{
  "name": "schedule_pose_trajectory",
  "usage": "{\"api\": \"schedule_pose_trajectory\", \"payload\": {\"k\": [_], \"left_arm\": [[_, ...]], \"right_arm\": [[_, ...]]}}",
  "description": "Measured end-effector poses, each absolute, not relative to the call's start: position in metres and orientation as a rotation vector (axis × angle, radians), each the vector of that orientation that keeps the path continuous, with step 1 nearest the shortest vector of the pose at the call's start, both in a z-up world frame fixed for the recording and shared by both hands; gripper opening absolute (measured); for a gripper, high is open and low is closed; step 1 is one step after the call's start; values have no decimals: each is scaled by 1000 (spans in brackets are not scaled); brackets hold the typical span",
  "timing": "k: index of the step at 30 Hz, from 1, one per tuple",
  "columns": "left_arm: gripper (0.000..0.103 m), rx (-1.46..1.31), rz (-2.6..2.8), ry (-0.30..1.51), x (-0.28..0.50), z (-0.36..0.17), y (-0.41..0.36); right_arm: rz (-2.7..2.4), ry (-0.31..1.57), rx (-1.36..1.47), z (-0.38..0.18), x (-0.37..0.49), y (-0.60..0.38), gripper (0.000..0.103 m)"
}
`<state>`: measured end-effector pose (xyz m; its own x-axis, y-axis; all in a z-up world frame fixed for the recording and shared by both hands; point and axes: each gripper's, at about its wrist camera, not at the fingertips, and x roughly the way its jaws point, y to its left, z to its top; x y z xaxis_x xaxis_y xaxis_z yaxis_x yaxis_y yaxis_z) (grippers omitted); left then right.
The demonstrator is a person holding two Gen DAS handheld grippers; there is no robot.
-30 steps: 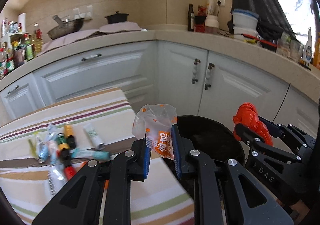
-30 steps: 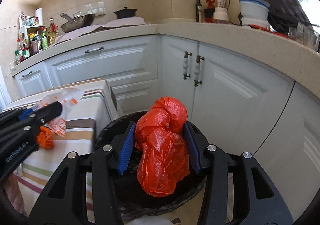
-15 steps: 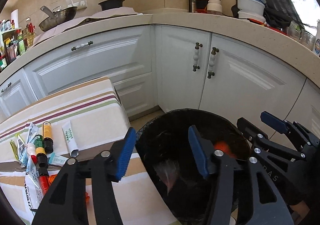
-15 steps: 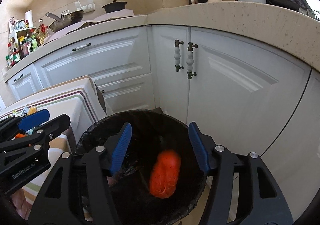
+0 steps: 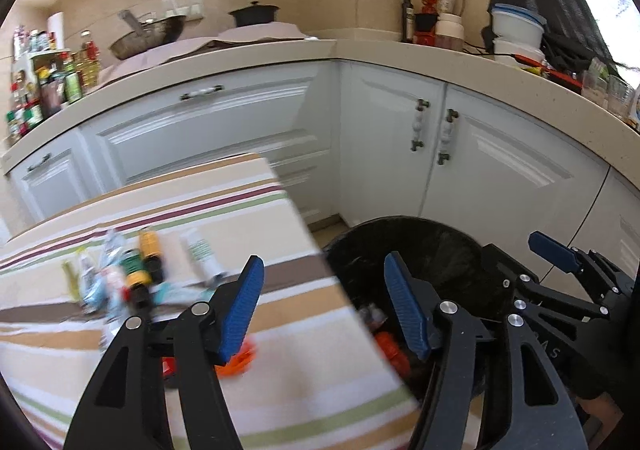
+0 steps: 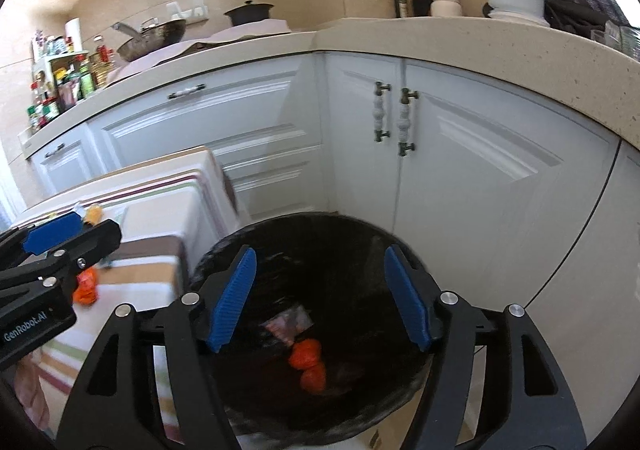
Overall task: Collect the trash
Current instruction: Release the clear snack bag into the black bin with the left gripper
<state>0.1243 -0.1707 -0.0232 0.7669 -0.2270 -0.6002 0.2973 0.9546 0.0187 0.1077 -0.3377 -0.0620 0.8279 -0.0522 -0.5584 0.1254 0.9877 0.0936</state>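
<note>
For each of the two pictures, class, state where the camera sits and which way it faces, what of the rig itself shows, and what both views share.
Left wrist: on the left gripper, facing forward and down over the striped table and bin; its jaws are opening, empty; the right gripper shows at right.
Right wrist: on the right gripper, facing down into the bin; jaws opening, empty; the left gripper shows at left.
Shared: bin, table, white cabinets.

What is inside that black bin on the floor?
In the black bin lie a crumpled orange bag and a clear wrapper. Its dark lining and the fingers hide anything else.
</note>
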Motion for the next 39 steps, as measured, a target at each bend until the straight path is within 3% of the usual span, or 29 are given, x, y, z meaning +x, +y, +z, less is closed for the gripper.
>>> {"api": "schedule_pose_trajectory", "payload": {"k": [27,39], "left_arm": [[64,-33,68,697,47,-44,9],[67,-34,-33,710,54,-52,-14]], "right_arm": [[191,635,2,-65,56,-175,70],[146,638,-15,-63,60,-179,70]]}}
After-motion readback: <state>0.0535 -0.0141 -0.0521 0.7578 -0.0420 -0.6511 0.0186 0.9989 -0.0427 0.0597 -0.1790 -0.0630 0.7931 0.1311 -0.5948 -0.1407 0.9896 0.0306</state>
